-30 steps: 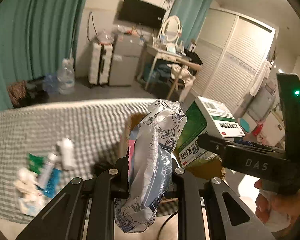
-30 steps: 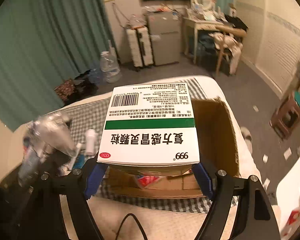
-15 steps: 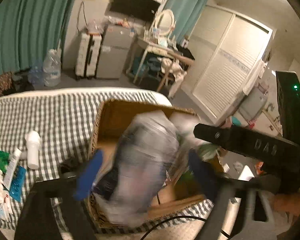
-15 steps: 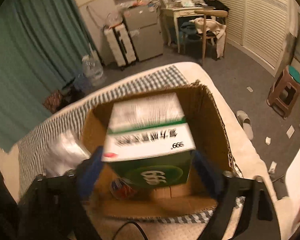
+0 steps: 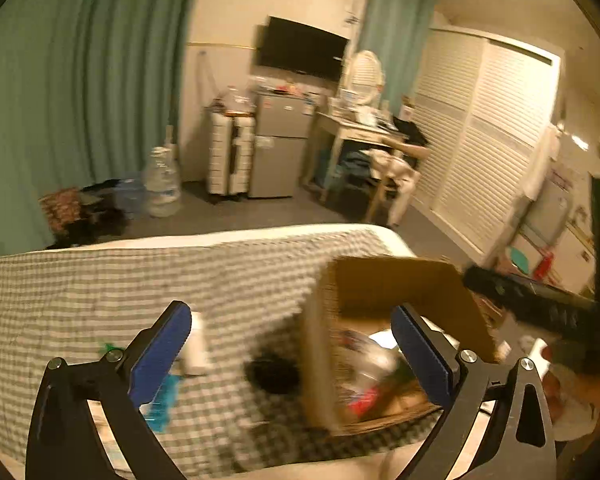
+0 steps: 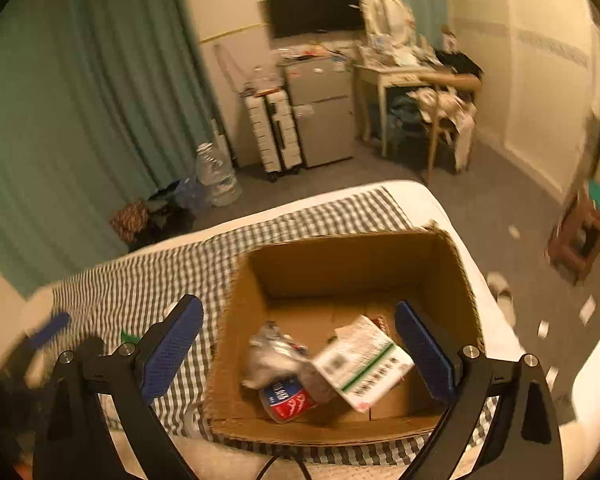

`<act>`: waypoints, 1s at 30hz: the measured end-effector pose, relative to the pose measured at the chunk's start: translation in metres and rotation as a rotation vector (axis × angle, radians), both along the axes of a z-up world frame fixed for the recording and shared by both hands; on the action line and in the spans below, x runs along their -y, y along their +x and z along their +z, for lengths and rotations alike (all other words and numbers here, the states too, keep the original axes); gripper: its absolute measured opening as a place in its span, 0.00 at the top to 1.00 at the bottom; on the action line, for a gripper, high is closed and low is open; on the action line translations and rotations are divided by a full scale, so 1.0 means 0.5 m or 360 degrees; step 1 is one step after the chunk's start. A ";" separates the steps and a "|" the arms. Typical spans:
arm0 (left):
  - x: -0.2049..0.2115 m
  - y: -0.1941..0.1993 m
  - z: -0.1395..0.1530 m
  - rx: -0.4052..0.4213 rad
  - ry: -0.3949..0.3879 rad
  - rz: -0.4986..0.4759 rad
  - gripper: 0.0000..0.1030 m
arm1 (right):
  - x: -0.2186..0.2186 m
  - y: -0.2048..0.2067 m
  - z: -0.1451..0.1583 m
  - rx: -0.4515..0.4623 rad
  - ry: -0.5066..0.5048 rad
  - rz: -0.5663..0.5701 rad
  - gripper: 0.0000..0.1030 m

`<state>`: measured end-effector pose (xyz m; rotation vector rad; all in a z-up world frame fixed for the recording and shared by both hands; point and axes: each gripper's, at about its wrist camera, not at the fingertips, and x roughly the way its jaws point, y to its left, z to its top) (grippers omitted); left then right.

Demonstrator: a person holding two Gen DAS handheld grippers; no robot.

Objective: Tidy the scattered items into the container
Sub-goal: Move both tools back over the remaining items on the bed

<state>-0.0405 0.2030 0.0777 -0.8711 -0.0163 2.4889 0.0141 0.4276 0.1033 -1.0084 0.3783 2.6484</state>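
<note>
Both grippers, left point(image 5: 290, 344) and right point(image 6: 298, 338), fingers spread, empty. Medicine box point(image 6: 362, 362) and crumpled bag point(image 6: 270, 356) lie in cardboard box point(image 6: 458, 280), lower centre.

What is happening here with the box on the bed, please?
A person with a gripper in each hand is tidying loose items into a cardboard box on a checked bedspread. Both the left gripper and the right gripper are open and empty. A green-and-white medicine box and a crumpled plastic packet lie inside the box. A white bottle and a few other small items remain on the bedspread.
</note>
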 end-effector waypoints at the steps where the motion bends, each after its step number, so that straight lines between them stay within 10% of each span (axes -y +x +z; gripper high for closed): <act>1: 0.021 -0.008 0.002 -0.0008 -0.0018 0.0030 0.00 | 0.020 -0.005 -0.001 0.0007 0.0028 0.0032 0.06; 8: 0.216 -0.047 -0.029 0.0003 -0.0151 0.0312 0.00 | 0.171 -0.051 -0.025 0.0073 0.0209 0.0280 0.06; 17: 0.423 -0.043 -0.176 0.0123 -0.0151 0.0727 0.00 | 0.354 -0.105 -0.098 0.0087 -0.0053 0.0537 0.06; 30: 0.401 -0.095 -0.369 0.0419 -0.0187 0.0564 0.00 | 0.487 -0.247 -0.308 0.0355 0.0016 0.0524 0.06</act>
